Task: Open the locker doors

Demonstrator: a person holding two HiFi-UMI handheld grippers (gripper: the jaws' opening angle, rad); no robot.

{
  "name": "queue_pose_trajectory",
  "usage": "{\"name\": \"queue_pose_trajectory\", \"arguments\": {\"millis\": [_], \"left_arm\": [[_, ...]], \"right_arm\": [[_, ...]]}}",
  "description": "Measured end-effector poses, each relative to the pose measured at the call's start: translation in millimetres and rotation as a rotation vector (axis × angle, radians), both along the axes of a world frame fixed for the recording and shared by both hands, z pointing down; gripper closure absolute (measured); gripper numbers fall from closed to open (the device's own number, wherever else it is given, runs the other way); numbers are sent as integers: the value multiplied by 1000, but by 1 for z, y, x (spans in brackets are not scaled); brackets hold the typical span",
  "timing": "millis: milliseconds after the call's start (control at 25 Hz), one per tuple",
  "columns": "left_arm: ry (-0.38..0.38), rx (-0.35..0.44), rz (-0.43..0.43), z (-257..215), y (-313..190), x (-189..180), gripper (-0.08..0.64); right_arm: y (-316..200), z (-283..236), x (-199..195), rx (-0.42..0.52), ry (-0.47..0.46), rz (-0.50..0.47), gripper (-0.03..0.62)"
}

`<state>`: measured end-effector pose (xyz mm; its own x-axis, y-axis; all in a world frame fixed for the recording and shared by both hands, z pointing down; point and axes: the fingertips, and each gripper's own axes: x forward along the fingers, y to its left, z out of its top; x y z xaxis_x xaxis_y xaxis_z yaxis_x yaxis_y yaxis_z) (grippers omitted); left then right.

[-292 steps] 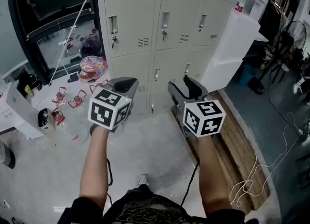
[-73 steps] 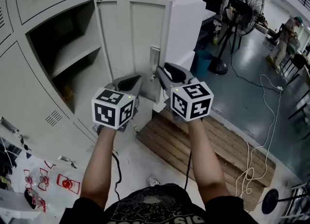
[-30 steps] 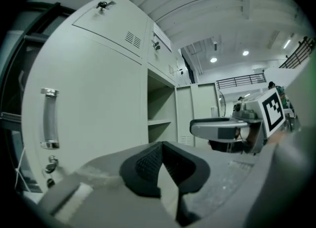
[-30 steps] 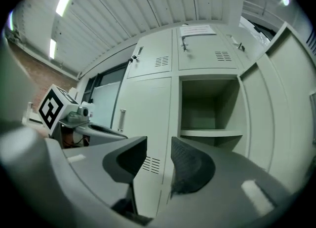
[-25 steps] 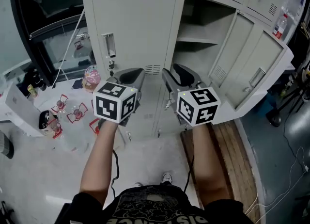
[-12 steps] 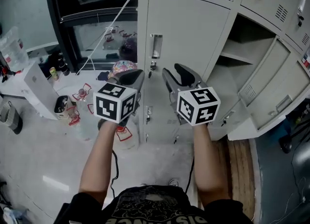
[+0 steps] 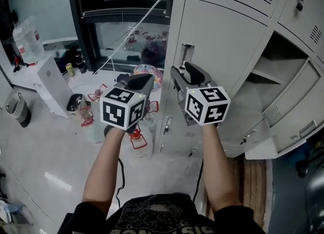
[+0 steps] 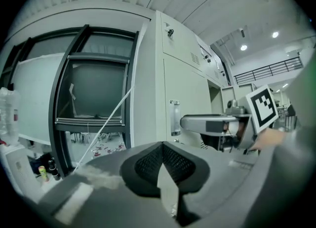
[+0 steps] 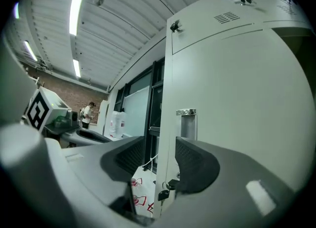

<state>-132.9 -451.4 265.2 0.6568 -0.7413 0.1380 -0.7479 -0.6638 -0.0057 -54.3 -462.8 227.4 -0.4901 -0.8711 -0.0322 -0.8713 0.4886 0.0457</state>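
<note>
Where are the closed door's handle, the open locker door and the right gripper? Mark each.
handle (image 9: pixel 188 123): right gripper view, chrome plate.
open locker door (image 7: pixel 288 121): head view, door panel.
right gripper (image 9: pixel 160 155): right gripper view, between its fingers.

The closed locker door (image 7: pixel 223 45) fills your upper centre, with its handle (image 7: pixel 186 54) just above your right gripper (image 7: pixel 183 71). An open door (image 7: pixel 288 124) hangs at lower right. Your left gripper (image 7: pixel 137 80) sits left of centre, with floor clutter (image 7: pixel 83 114) beyond it.
</note>
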Motion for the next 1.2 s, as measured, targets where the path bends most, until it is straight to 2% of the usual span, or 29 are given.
{"name": "queue_pose_trajectory", "arguments": {"millis": [360,640,1200], "left_arm": [[-18,-8,-33,4,-13,-9,557],[-30,-4,-30,3,-14,-9,557],[-29,5,1,0,6,-8,557]], "right_arm": [[-31,2,2,-34,-10,23,396],[-39,2,-2,-53,-23,0,393],[-21,5,-11,-75,-21,-7,392]]}}
